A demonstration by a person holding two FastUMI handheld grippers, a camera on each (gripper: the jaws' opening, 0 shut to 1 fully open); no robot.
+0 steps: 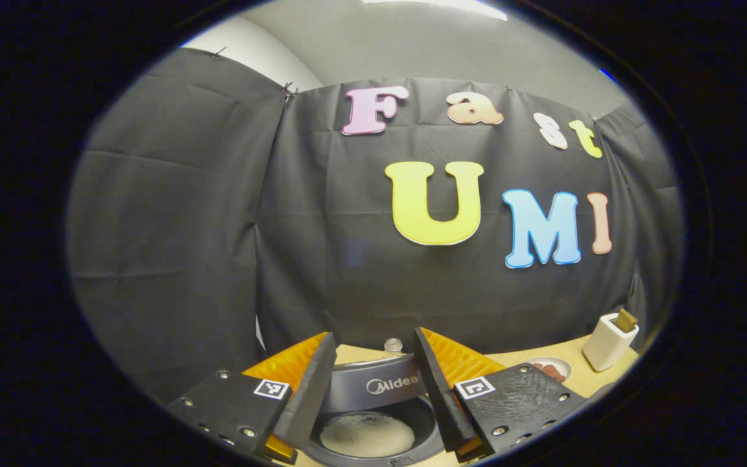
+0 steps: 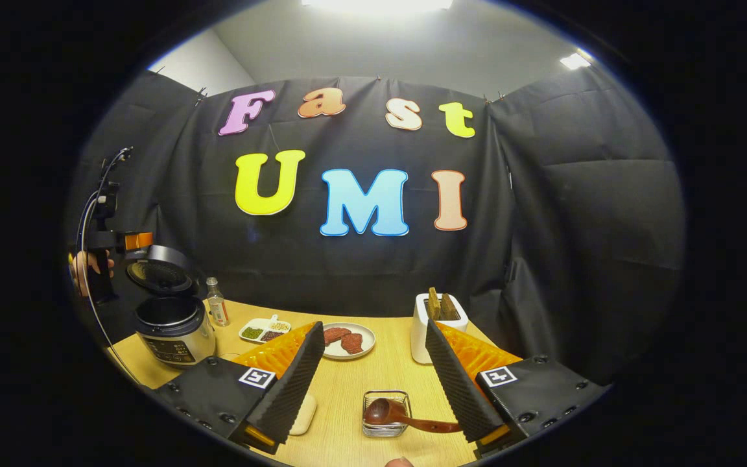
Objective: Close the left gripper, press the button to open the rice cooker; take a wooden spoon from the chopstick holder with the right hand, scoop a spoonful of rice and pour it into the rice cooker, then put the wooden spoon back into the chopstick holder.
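On the near part of the wooden table (image 2: 380,370), right gripper view: small glass dish (image 2: 386,413) with the wooden spoon (image 2: 406,417) lying across it, bowl in the dish, handle running right to the inner face of the right gripper's (image 2: 373,383) right finger; fingers spread wide apart, left one clear of the spoon, so no grip on it; contact at the right finger cannot be told

Far left: rice cooker (image 2: 174,324), lid (image 2: 159,274) raised, so the button step is judged done; left gripper (image 1: 368,383) above it, held by a hand (image 2: 85,269), fingers apart; white contents lie in the pot (image 1: 368,433)

Far right: white chopstick holder (image 2: 430,331), wooden pieces standing in it

Left to do, by judgement: scooping, pouring, returning the spoon; whether any rice has been poured cannot be told
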